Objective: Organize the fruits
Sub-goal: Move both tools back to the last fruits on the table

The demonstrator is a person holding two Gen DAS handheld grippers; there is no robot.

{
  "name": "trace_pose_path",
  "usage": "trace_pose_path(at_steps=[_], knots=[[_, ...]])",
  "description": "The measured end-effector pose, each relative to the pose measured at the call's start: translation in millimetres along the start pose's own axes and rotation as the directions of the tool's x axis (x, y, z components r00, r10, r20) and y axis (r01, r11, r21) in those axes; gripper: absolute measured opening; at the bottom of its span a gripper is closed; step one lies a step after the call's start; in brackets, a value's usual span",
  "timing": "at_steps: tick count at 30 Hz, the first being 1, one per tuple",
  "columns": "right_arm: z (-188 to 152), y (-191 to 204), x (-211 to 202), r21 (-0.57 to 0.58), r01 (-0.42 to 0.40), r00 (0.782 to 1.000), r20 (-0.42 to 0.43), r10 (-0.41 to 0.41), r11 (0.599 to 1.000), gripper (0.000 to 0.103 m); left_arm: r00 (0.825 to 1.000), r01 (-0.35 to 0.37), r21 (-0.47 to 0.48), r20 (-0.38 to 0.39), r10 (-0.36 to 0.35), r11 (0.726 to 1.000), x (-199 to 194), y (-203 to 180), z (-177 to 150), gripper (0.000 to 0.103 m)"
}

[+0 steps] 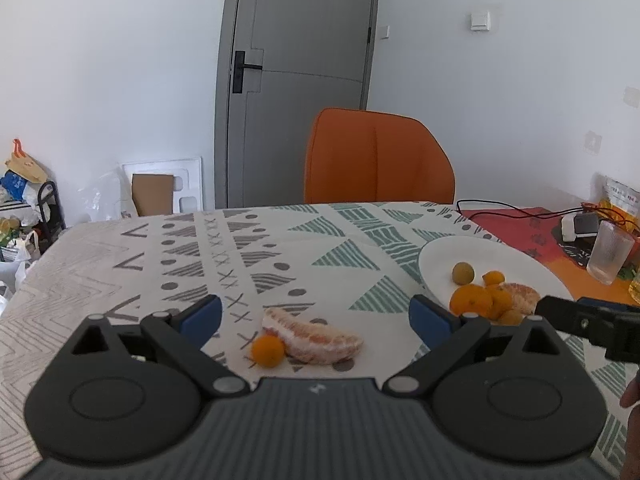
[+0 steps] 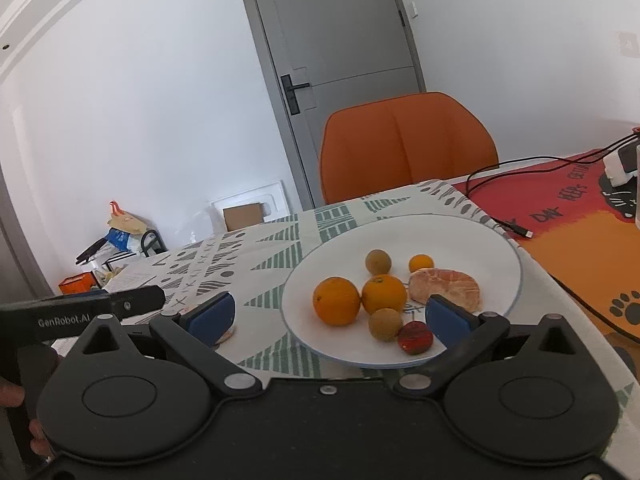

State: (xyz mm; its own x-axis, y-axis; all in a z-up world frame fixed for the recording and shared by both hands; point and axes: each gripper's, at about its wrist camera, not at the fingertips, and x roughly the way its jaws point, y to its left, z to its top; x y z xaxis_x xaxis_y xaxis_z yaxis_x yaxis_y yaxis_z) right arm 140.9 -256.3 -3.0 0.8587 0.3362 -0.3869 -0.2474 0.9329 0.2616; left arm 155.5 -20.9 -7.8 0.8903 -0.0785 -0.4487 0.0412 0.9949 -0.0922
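Both tools spread wide and empty: the left tool (image 1: 316, 316) frames a peeled citrus wedge (image 1: 316, 340) and kumquat (image 1: 267, 350) on the bench; gentle, centred pinching should carry them to the plate (image 2: 480, 232).

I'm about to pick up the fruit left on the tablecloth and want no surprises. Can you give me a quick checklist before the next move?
1. Left gripper open and empty: ok.
2. Right gripper open and empty: ok.
3. Peeled citrus segment and small orange fruit lie between the left gripper's fingers, off the plate: ok, but they touch, so taking one may nudge the other.
4. Free room on the plate: ok, its far half is bare.
5. Right gripper clear of the left gripper's way to the plate: not ok, it sits close beside it.
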Motion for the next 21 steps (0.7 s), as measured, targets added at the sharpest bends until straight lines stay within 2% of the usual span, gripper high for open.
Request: trace_pose_path(at_steps=[3,11,14,19,21], knots=[[-0.4,4.9,1.9,-0.013,-0.002,1.000,-0.003,0.002,1.000,0.103,1.000,0.015,-0.006,-0.016,-0.015,1.000,1.3,7.7,-2.6,0.099],[-0.3,17.5,9.0,-0.037,-0.022,1.000,-0.015,0.021,0.999,0.103,1.000,-0.004,-0.030,-0.026,0.003,1.000,6.2,24.7,-7.8,0.095],[0.9,22.6,12.0,-0.052,-0.037,0.999,-0.017,0.036,0.998,0.103,0.999,-0.007,-0.047,-0.041,0.005,0.999,10.1,30.4,-10.0,0.088],[2.6,29.4,20.0,-0.072,-0.059,0.998,-0.032,0.057,0.996,0.103,0.997,-0.018,-0.067,-0.072,0.014,0.998,21.5,37.7,-14.7,0.068],[2.9,32.0,24.0,-0.076,-0.072,0.997,-0.041,0.069,0.994,0.103,0.996,-0.020,-0.070,-0.083,0.014,0.997,25.4,40.4,-16.9,0.064]])
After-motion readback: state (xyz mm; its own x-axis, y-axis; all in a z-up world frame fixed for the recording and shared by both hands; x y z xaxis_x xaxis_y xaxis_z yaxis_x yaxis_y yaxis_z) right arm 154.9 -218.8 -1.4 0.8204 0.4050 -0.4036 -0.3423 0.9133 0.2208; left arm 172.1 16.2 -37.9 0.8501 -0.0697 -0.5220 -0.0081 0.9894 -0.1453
